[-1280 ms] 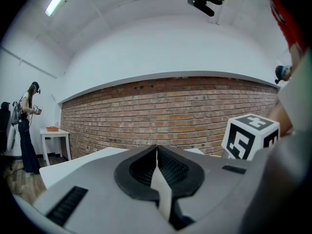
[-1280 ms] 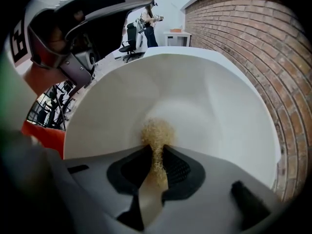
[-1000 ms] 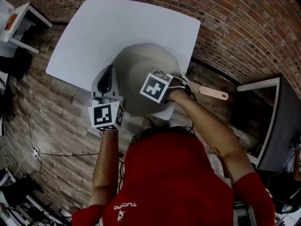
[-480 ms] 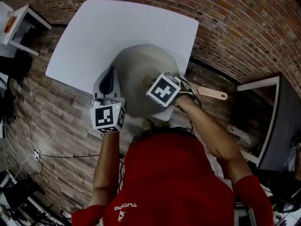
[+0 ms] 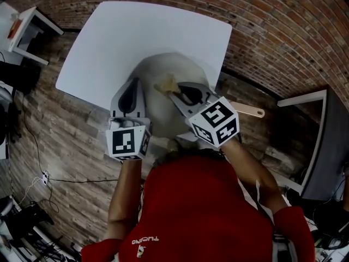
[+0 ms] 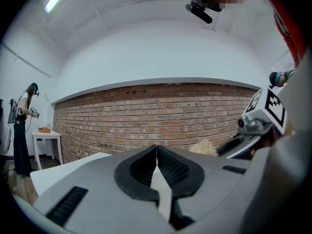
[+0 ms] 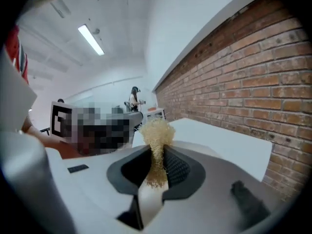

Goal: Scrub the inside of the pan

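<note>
Pinching a fuzzy yellow scrubber (image 7: 157, 128) in the right gripper (image 7: 157, 152), above the pan (image 5: 155, 113). Squeezing the left gripper (image 6: 157, 150) shut beside the pan.

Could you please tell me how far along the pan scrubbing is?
Done: the right tool is shut on the scrubber, and the left tool looks shut on the left rim of the pan. In hand: the scrubber sits inside the pan. Left: the scrubbing itself; the pictures cannot show how clean it is.

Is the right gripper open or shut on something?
The right gripper is shut on the scrubber: its jaws pinch the straw-coloured fibres, and a tuft sticks out beyond them.
</note>
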The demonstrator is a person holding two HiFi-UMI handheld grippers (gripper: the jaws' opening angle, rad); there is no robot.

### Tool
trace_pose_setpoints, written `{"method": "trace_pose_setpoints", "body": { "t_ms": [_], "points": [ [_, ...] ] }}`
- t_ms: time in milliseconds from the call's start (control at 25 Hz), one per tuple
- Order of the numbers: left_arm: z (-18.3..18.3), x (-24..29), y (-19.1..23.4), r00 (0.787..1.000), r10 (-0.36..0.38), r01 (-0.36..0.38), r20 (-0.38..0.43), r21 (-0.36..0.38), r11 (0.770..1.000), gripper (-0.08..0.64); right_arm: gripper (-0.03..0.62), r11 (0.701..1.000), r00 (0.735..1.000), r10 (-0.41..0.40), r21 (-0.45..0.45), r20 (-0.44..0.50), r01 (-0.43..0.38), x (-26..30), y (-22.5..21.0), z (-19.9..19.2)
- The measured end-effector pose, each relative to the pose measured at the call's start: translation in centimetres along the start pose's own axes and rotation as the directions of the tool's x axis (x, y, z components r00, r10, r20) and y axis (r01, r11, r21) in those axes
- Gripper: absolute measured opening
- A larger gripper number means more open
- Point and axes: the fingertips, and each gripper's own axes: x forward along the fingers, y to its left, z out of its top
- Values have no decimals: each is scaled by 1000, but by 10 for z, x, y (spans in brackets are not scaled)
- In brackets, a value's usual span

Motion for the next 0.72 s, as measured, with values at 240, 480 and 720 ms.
{"method": "trace_pose_setpoints", "body": {
  "t_ms": [240, 480, 720],
  "points": [
    [22, -10, -18, 999, -32, 33, 39, -11, 999, 15, 75, 998, 964, -43, -26, 264, 52, -30, 7, 42],
    [44, -17, -34, 995, -59, 60, 86, -1, 998, 15, 75, 997, 908, -56, -31, 414, 75, -55, 13, 65],
    [47, -22, -44, 994, -70, 70, 90, 5, 998, 15, 75, 994, 890, -65, -51, 451, 98, -63, 16, 71]
  ]
}}
